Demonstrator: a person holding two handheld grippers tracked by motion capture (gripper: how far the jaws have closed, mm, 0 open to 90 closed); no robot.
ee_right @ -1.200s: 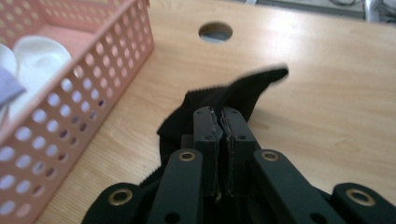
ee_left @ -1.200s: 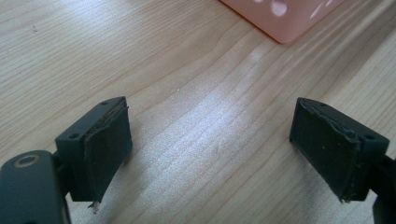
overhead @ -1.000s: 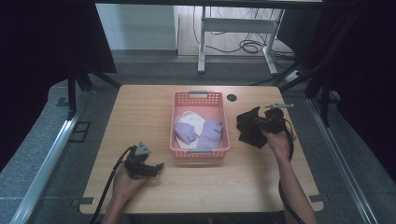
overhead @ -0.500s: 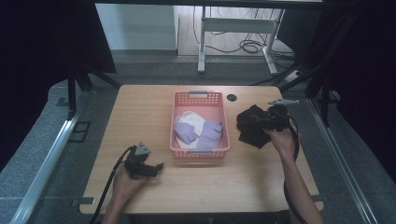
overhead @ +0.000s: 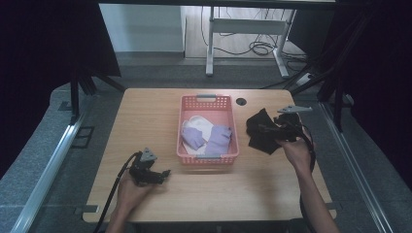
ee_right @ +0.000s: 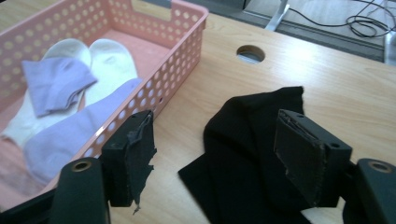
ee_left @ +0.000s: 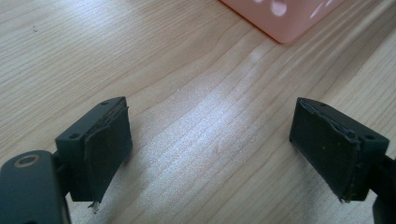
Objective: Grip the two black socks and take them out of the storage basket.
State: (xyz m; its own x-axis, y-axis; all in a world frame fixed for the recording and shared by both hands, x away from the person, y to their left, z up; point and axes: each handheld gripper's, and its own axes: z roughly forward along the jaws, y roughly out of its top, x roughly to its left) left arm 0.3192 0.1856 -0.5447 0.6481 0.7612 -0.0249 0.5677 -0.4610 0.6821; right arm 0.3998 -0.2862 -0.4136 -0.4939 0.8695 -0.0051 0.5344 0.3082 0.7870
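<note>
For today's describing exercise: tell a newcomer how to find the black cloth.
Start at the pink basket in the middle of the wooden table. Look just to its right, on the bare wood near the right gripper. The black cloth lies there crumpled, the one dark fabric; the socks in the basket are pale.

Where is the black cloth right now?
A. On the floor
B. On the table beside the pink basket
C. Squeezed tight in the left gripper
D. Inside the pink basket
B: the black cloth lies flat on the wooden table, outside the pink basket, which holds white and purple socks.
</note>
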